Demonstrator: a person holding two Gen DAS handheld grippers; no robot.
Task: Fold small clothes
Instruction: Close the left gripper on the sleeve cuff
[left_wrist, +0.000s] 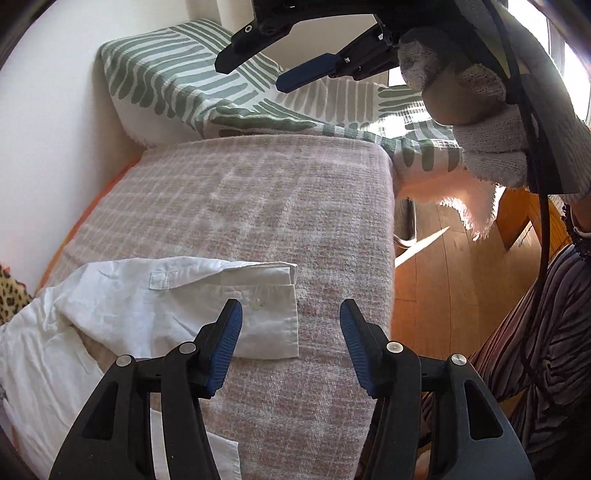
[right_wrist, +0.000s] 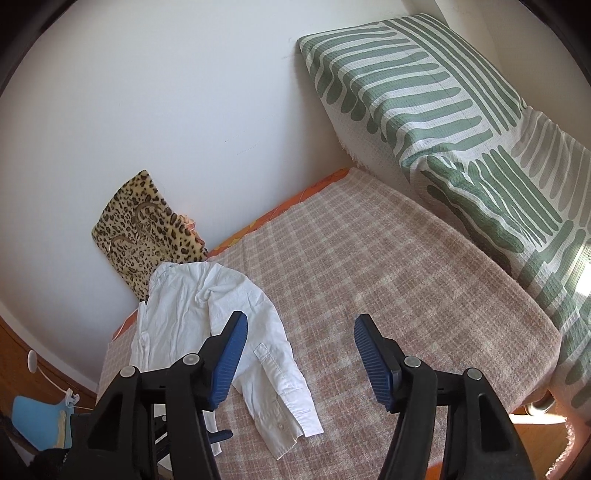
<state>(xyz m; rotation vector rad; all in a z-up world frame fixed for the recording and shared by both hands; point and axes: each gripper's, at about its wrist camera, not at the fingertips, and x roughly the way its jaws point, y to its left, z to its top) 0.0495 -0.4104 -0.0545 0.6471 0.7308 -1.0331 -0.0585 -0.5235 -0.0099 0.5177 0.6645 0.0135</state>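
Note:
A small white shirt (right_wrist: 184, 306) lies crumpled on the left part of the pink checked blanket (right_wrist: 369, 280), one long sleeve stretched toward the front edge. In the left wrist view the buttoned sleeve cuff (left_wrist: 266, 314) lies flat just ahead of my left gripper (left_wrist: 291, 343), whose blue pads stand apart with only blanket between them. My right gripper (right_wrist: 299, 354) hovers open above the blanket, the sleeve to its left and nothing held. From the left wrist view the right gripper (left_wrist: 251, 75) shows high over the pillow, held by a gloved hand (left_wrist: 480, 122).
A green-and-white striped pillow (right_wrist: 424, 92) leans on the white wall at the bed's far end. A leopard-print cushion (right_wrist: 144, 229) stands against the wall behind the shirt. The wooden floor (left_wrist: 443, 277) and the person's striped clothing (left_wrist: 535, 350) lie right of the bed edge.

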